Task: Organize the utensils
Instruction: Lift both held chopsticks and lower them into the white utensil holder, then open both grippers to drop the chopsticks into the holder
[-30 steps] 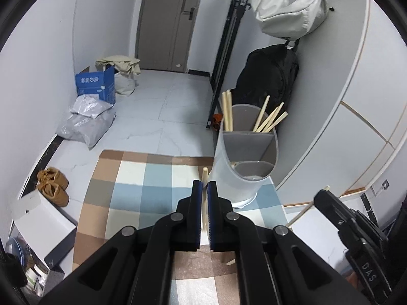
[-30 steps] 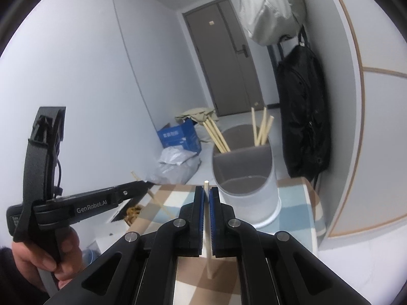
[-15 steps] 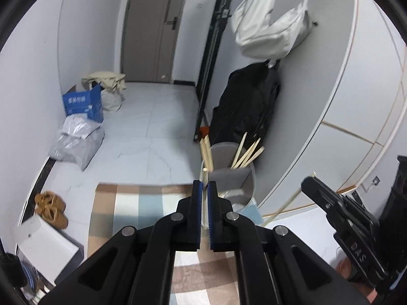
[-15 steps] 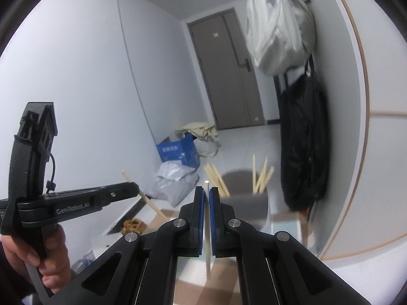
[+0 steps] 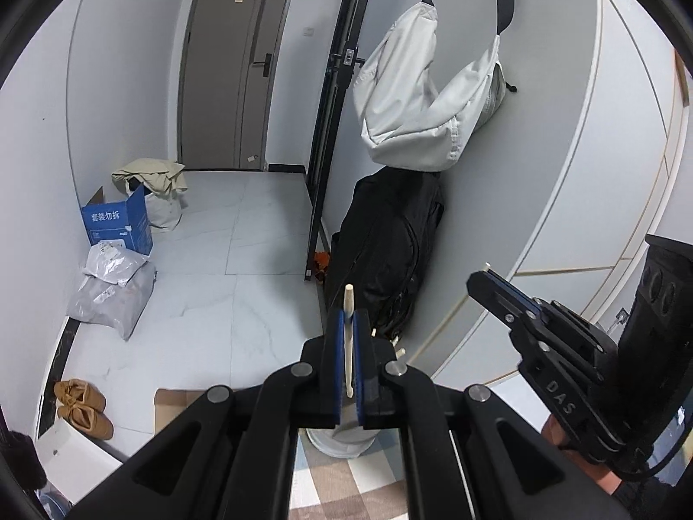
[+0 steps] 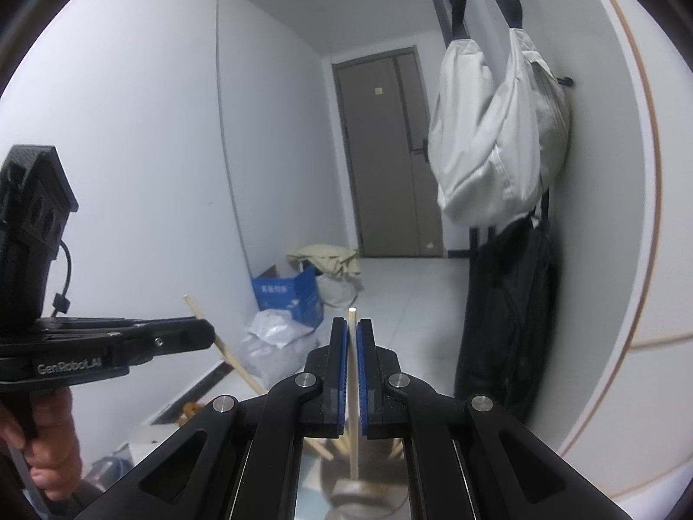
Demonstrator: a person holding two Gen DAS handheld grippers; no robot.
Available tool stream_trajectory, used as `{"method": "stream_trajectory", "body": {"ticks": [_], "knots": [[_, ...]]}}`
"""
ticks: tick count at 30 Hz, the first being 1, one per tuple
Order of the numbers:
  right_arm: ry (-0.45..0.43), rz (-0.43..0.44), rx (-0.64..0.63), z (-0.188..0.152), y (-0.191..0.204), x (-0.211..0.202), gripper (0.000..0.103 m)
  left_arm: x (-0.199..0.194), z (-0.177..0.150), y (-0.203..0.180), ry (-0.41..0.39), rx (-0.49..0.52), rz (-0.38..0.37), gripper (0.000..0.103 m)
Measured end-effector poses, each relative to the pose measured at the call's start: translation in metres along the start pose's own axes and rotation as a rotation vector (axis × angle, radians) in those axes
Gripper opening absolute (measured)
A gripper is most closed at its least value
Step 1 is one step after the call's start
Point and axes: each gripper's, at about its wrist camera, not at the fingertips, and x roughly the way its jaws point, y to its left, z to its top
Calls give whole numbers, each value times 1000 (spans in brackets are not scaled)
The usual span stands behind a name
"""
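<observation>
I have one chopstick in each gripper at this moment. My left gripper (image 5: 346,325) is closed on a pale wooden chopstick (image 5: 348,303); its tip stands up above the blue pads toward 12 o'clock, and the lower end shows between the jaws. My right gripper (image 6: 351,333) is also closed on a second chopstick (image 6: 353,390), held nearly upright, with its lower end hanging down toward 6 o'clock.

The grey utensil holder (image 5: 342,442) sits at 6 o'clock in the left wrist view, mostly hidden behind my own gripper, on the checked tablecloth (image 5: 342,489). In the right wrist view I see only a blurred piece of it, also at 6 o'clock, with some other chopsticks (image 6: 320,448) leaning inside. So I judge that part of the work is done: several sticks are already in the holder. How many remain on the table, I cannot tell, because the table is almost out of both views.

Both grippers are well above the holder and point over it toward the door (image 5: 234,69). In my judgement the two held chopsticks are not yet placed. What is left is to bring each one over the proper compartment and let it go. Which compartment I cannot tell from here.

In the right wrist view the left gripper shows at 9 o'clock, with the person's hand (image 6: 47,446) below it.
</observation>
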Motion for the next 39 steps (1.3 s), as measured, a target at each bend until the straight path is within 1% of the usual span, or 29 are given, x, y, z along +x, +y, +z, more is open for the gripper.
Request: {"method": "stream_trajectory", "body": {"ticks": [5, 10, 14, 18, 24, 28, 32, 39], "knots": [[5, -2, -4, 8, -12, 26, 3, 16, 8, 2, 22, 19, -3, 0], [10, 3, 12, 4, -25, 49, 3, 35, 10, 3, 58, 41, -3, 0], [30, 10, 28, -7, -30, 60, 3, 52, 9, 6, 87, 50, 4, 0], [55, 25, 40, -19, -38, 73, 3, 70, 4, 10, 132, 54, 2, 0], [90, 46, 38, -33, -45, 81, 3, 90, -5, 12, 199, 57, -6, 0], [124, 52, 61, -45, -52, 88, 3, 100, -9, 13, 225, 62, -2, 0], [157, 52, 84, -60, -58, 93, 3, 108, -15, 15, 244, 31, -1, 0], [203, 72, 84, -77, -59, 97, 3, 116, -16, 10, 282, 54, -6, 0]]}}
